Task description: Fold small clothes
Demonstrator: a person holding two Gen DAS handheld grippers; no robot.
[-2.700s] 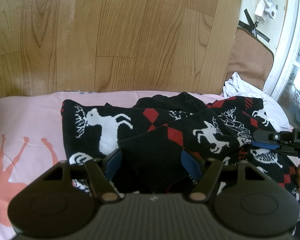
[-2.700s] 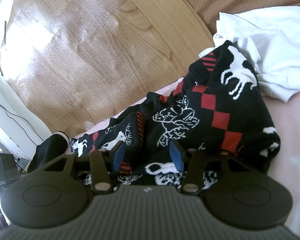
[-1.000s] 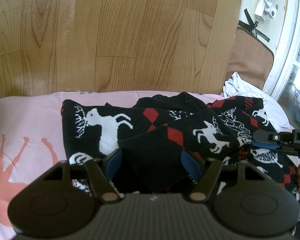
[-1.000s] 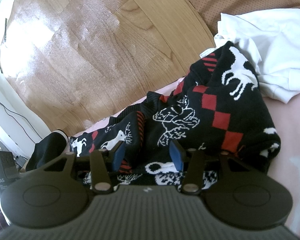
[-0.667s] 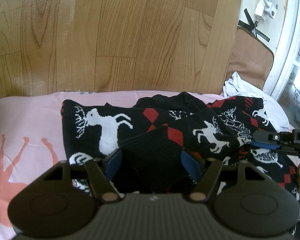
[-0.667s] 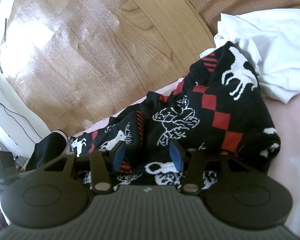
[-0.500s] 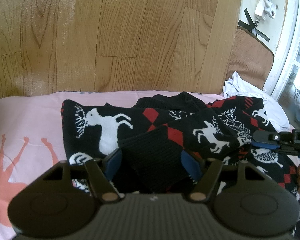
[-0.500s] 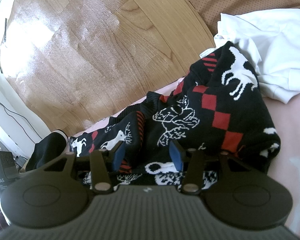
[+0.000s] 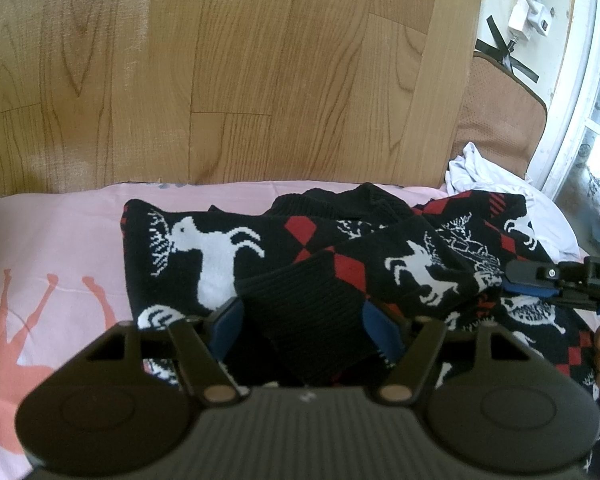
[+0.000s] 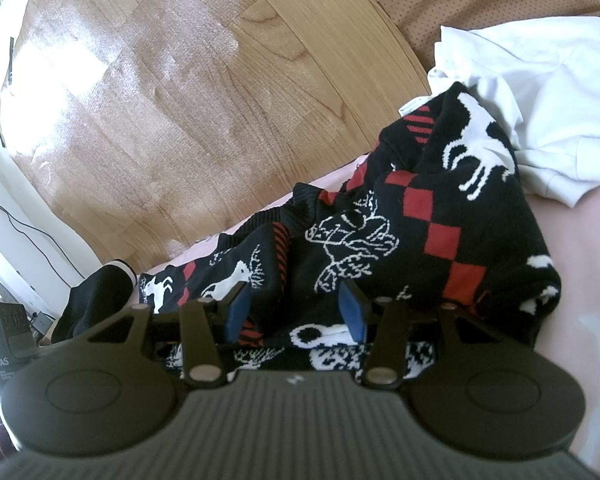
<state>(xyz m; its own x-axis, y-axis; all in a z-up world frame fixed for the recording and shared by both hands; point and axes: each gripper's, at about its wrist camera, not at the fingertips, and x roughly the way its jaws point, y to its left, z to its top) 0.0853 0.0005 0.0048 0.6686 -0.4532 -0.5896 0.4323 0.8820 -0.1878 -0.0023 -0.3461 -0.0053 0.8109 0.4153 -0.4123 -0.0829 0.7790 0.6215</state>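
Left hand-held gripper point(image 9: 302, 326) jaws apart around sweater point(image 9: 204, 248) cuff, right hand-held gripper point(image 10: 294, 312) apart over its folds, pink sheet point(image 9: 52, 240) bare leftward, floor point(image 9: 220, 60) beyond the edge.

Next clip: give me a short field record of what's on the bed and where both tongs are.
surface: pink sheet with a salmon print
main garment: black knit sweater with white deer and red diamonds, bunched, not yet folded flat
other garment: white garment, crumpled, beside the sweater and partly under it
left tongs: jaws apart, the sweater's ribbed black cuff between them
right tongs: jaws apart over the sweater
background: wood-pattern floor
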